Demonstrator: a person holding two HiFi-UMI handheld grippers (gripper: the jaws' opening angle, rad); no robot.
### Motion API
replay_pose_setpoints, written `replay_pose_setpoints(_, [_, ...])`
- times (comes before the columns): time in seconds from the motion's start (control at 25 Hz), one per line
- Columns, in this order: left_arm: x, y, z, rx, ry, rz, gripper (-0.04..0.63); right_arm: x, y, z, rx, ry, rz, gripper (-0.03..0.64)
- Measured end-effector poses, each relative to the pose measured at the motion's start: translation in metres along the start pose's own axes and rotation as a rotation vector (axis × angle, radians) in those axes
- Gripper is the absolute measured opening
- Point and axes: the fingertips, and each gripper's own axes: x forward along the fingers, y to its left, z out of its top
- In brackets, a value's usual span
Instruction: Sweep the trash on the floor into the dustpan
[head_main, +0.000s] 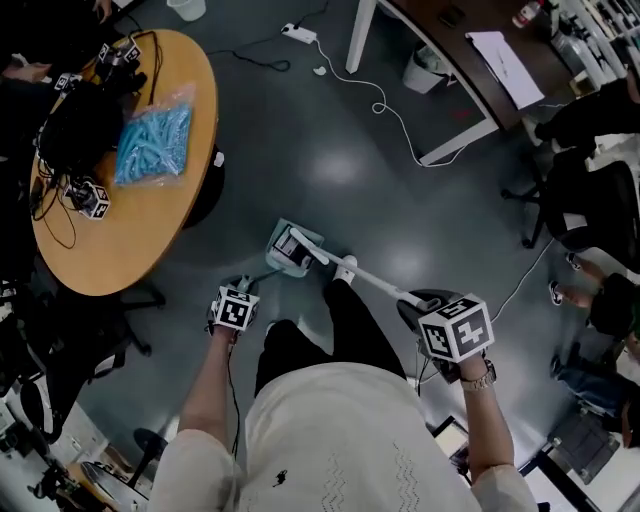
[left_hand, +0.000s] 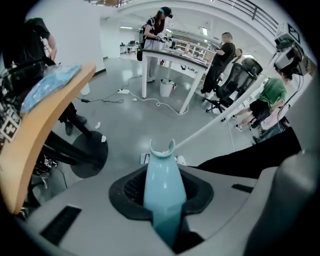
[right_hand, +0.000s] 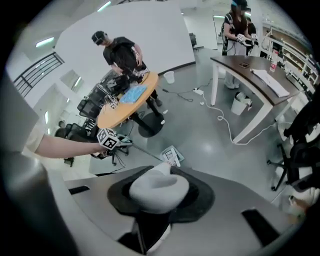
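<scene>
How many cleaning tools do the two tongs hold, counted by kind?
Light blue dustpan: 1, its handle in the left tongs
White-handled broom: 1, its handle end in the right tongs
Total: 2

Count log, head view.

- Left hand-held gripper (head_main: 235, 305) plus right hand-held gripper (head_main: 450, 325): two (one marker cube each).
- Pale blue plastic dustpan (head_main: 292, 250): one.
- White long-handled broom (head_main: 375, 285): one.
- Desks: two, a round wooden desk (head_main: 150, 220) and a rectangular dark-topped desk (head_main: 470, 70).
- Clear bag of pale blue pieces (head_main: 152, 140): one.
- White waste bins (head_main: 428, 68): two.
- White power strip (head_main: 298, 33): one.
- Loose marker cubes (head_main: 93, 200): two.
</scene>
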Motion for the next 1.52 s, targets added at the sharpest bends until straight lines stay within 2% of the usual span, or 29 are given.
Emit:
replay_pose_setpoints(0.16, [0.021,-0.011,0.112,-0.001,-0.057,0.014,0.092,-0.032,-0.078,0.098,-0.14,-0.019,-0.025,0.115])
replay_pose_setpoints(0.32, [0.04,-0.01,0.205,-0.024,-0.128,-0.003,0.092,-0.03,-0.116,0.169,-0.312,0.031,-0.073,0.115])
replay_pose_setpoints(0.48, [0.062,0.007,0.285,-0.052,-0.161,-0.016,0.092,-0.023,-0.153,0.228,-0.339,0.024,-0.128,0.115])
replay_pose_setpoints(0.68, [0.092,0.039,0.349,-0.049,-0.169,-0.032,0.092,-0.016,-0.191,0.301,-0.269,0.044,-0.158,0.115])
replay_pose_setpoints(0.8, [0.102,0.061,0.386,-0.042,-0.14,-0.055,0.092,-0.024,-0.203,0.36,-0.228,0.028,-0.15,0.115])
replay_pose_setpoints(0.92, [0.112,0.084,0.425,-0.01,-0.122,-0.069,0.092,-0.033,-0.212,0.426,-0.239,0.002,-0.148,0.115])
replay_pose_setpoints(1.08, [0.125,0.105,0.465,-0.015,-0.106,-0.069,0.092,-0.033,-0.216,0.491,-0.336,0.027,-0.134,0.114])
replay_pose_setpoints(1.32, [0.147,0.145,0.528,-0.126,-0.109,-0.008,0.092,-0.018,-0.246,0.605,-0.537,0.074,-0.095,0.114])
replay_pose_setpoints(1.52, [0.167,0.177,0.58,-0.232,-0.091,0.058,0.092,-0.021,-0.283,0.715,-0.641,0.062,-0.051,0.114])
